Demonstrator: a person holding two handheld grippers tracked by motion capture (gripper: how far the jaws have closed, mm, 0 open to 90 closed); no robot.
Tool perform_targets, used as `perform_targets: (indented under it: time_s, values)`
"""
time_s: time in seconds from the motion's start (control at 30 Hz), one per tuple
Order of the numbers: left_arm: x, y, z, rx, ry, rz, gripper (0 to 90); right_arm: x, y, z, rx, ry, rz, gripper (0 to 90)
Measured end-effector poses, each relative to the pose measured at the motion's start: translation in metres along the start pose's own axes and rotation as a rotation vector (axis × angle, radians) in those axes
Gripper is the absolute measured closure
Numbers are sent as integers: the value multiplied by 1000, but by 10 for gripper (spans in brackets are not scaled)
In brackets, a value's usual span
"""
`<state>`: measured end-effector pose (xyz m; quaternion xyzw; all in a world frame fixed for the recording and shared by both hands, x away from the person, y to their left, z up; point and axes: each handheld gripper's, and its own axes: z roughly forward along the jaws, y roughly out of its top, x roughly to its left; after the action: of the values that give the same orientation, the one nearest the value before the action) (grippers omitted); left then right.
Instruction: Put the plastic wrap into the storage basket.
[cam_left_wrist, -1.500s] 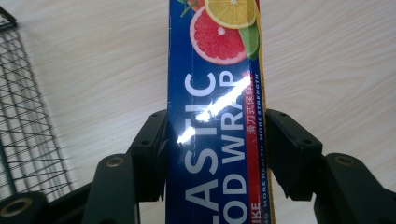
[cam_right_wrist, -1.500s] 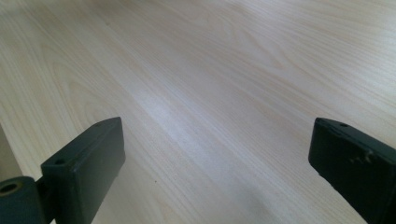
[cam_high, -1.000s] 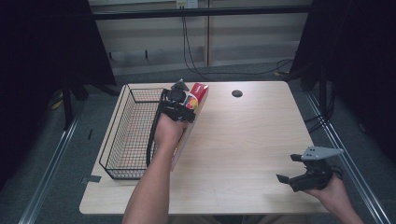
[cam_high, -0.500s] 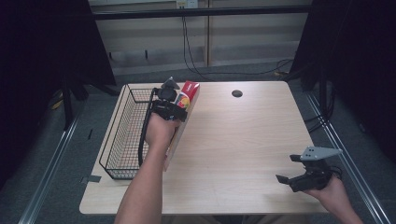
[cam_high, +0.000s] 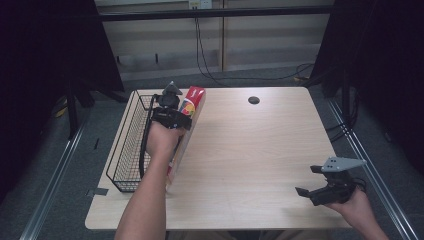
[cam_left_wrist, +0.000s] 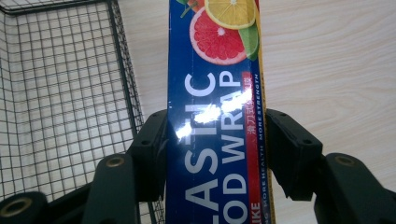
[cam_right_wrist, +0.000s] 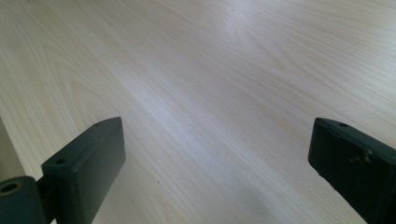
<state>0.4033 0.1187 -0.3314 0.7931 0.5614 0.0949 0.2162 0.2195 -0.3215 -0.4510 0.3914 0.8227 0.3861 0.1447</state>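
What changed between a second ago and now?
The left gripper, shut on the plastic wrap box, carried it leftward in the high view, closer to the wire basket; the box's lower end stays beside the basket. No grip was taken or released. The right gripper stayed open at the table's near right corner.

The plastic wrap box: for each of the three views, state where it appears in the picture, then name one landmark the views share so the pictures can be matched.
High view: the plastic wrap box is left of centre, beside the wire basket, clamped in the left gripper.
Left gripper view: the box runs up the middle between the jaws.
Right gripper view: the box is not in this picture.
Shared landmark: the pale wooden table.
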Motion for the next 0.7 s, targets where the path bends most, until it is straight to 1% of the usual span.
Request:
perform_targets:
  time_s: [0.03, 0.13, 0.23, 0.3, 0.47, 0.7]
  values:
    - [3, -1, 0, 7, 1, -2, 448, 0, 0, 0, -1, -2, -2, 43]
    - [9, -4, -1, 2, -4, -30, 447, 1, 0, 0, -3, 3, -1, 44]
    - [14, -6, -3, 5, 16, -35, 448, 1, 0, 1, -3, 7, -7, 45]
    - [19, -8, -5, 4, 13, -46, 447, 1, 0, 1, 2, 4, -9, 47]
    - [27, -12, -8, -2, 31, -68, 447, 2, 0, 3, 5, 13, -14, 47]
    - [37, -16, -10, -2, 43, -98, 447, 3, 0, 4, 11, 11, -15, 50]
